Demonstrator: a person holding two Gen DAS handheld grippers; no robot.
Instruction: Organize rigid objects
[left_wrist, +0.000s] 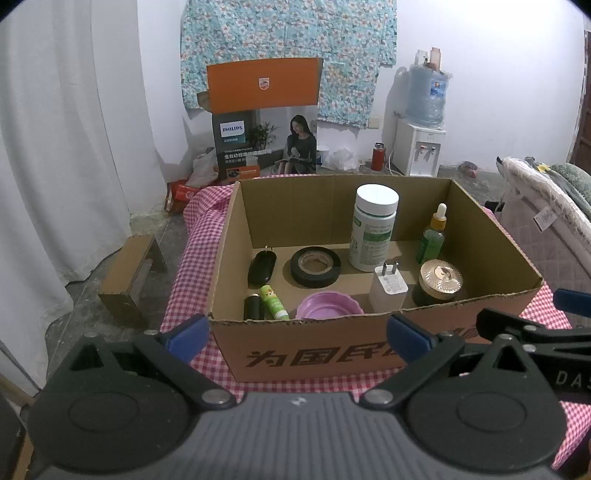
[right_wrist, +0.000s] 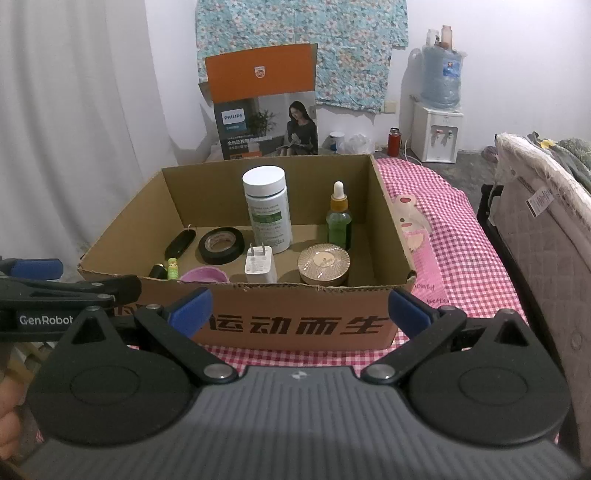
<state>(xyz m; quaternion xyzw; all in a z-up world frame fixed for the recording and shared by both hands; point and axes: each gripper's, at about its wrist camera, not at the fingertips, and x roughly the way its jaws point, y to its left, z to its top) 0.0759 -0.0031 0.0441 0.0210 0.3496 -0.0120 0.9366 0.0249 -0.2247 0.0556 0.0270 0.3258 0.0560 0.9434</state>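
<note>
The left gripper (left_wrist: 298, 332) hangs level in front of the near wall of the cardboard box (left_wrist: 332, 354), pointing forward at it; its jaws stand wide apart and hold nothing. The right gripper (right_wrist: 300, 310) sits beside it at about the same height, also aimed at the box's near wall, jaws spread wide and empty. In the right wrist view the left gripper's black arm shows at the left edge, just beside the right one.

The box stands open on a pink checked cloth (left_wrist: 184, 273) and holds all the small things. A white bottle (left_wrist: 373, 229) stands upright near the back, and a green dropper bottle (left_wrist: 432, 236) stands upright to its right. A roll of black tape (left_wrist: 315, 266) lies flat, its hole facing up. A black oval case (left_wrist: 261, 266) lies to the left of the tape, its long axis running toward the back wall. At the front left a black tube (left_wrist: 253, 306) and a green tube (left_wrist: 274, 303) lie side by side, long axes running front to back, touching or nearly so. A purple dish (left_wrist: 328, 305) rests against the near wall. A white plug (left_wrist: 388, 290) stands with its prongs up, and a gold-lidded jar (left_wrist: 439, 282) sits just right of it.
</note>
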